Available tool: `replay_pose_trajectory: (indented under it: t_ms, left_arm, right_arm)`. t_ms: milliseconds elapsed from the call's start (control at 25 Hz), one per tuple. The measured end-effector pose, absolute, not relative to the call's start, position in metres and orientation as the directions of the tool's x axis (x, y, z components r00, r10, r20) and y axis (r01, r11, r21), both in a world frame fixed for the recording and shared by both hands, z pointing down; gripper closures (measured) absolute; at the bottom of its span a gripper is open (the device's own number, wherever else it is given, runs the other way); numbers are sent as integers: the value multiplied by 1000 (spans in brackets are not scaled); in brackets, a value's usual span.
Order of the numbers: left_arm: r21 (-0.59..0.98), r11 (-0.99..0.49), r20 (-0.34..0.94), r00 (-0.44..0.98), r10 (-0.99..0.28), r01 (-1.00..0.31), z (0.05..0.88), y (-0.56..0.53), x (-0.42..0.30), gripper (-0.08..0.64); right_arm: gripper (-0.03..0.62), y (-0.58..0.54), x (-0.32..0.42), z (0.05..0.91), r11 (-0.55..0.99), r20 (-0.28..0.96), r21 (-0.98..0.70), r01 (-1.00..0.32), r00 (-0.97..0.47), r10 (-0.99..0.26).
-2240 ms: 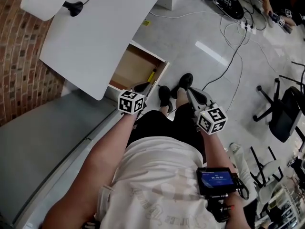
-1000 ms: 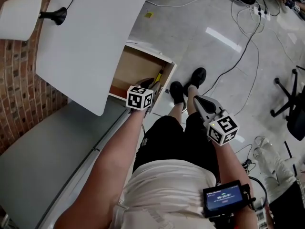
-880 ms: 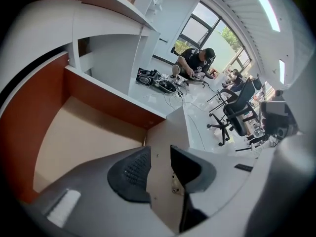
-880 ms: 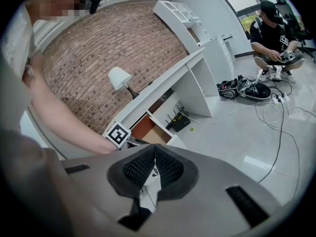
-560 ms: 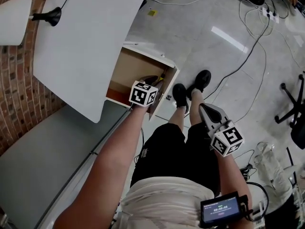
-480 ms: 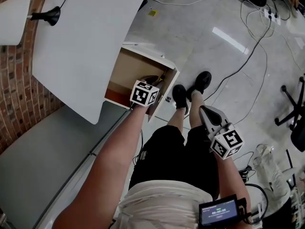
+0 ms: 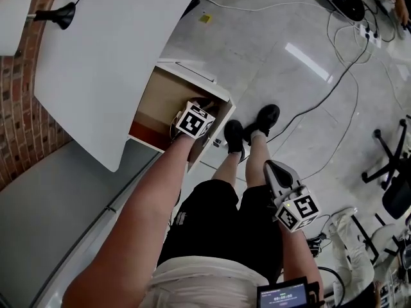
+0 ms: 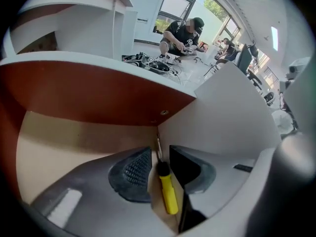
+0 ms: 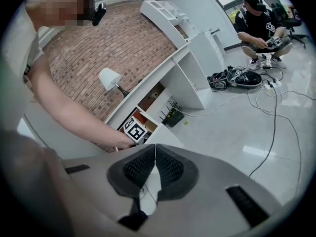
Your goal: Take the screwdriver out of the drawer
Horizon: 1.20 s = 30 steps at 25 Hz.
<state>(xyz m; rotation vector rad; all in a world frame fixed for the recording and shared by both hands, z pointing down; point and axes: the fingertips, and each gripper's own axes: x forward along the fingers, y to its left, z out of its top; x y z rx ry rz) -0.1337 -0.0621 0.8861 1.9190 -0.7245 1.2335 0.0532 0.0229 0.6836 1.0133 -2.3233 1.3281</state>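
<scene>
The drawer (image 7: pixel 156 100) under the white desk stands pulled out. A screwdriver (image 8: pixel 167 191) with a yellow handle and a black collar lies on its wooden floor, against the right wall. My left gripper (image 8: pixel 160 149) reaches steeply down into the drawer, one jaw on each side of the screwdriver. Its jaws are closing, and a gap still shows beside the left pad. In the head view only its marker cube (image 7: pixel 194 120) shows, over the drawer's front corner. My right gripper (image 7: pixel 268 166) hangs by the person's right thigh, shut with nothing between its pads (image 9: pixel 169 168).
The white desk top (image 7: pixel 109 50) overhangs the back of the drawer, with a lamp (image 7: pixel 26 11) at its far left. The person's black shoes (image 7: pixel 250 126) stand just right of the drawer. Cables (image 7: pixel 334 63) and an office chair (image 7: pixel 392 185) lie on the floor at right.
My left gripper has sunk from above the drawer's front edge down into the drawer. My right gripper has dropped a little beside the leg.
</scene>
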Motion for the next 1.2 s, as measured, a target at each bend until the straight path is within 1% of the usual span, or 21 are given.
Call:
replay_pose_trajectory:
  t_ms: [200,320,440,560,680,720,920,1200]
  left_arm:
    - [280,-592,929,370,-32,-756,897,-63,-133,451]
    - [247,-646,943,333,-13,-722,903,-63,-138,446]
    - [213,-689,950,312,-20,-693,903,-63,-138,454]
    - [229,-696,947,321,-2,-680,903,-61,-137,453]
    - [230,-712,953,300,28,-664,904,-61,-138,462]
    - [228,-707,956,290,33,-670,904,-61,-139,476]
    - [230,-637,963,266,40,-736,904,-58,-144,491]
    - [185,-610,980,192,56,-771,903,-41,-163,489]
  right_arm:
    - [584,24,57,689,320,556,-645,-694,-713,-426]
    - [584,22,55,691,316,559,-648,-693,-714,-422]
    - [584,21,56,693,315,565,-648,-693,-715,-411]
    - [584,18,57,695,315,574,-646,-695,-714,-401]
    - [584,14,55,695,316,576,-645,-695,-715,-397]
    - [584,12,54,695,318,575,-645,-695,-716,-396]
    - [584,6,51,695,318,569,-650,-690,-720,-398]
    - [584,9,47,697,308,569,-656,-689,-720,-397]
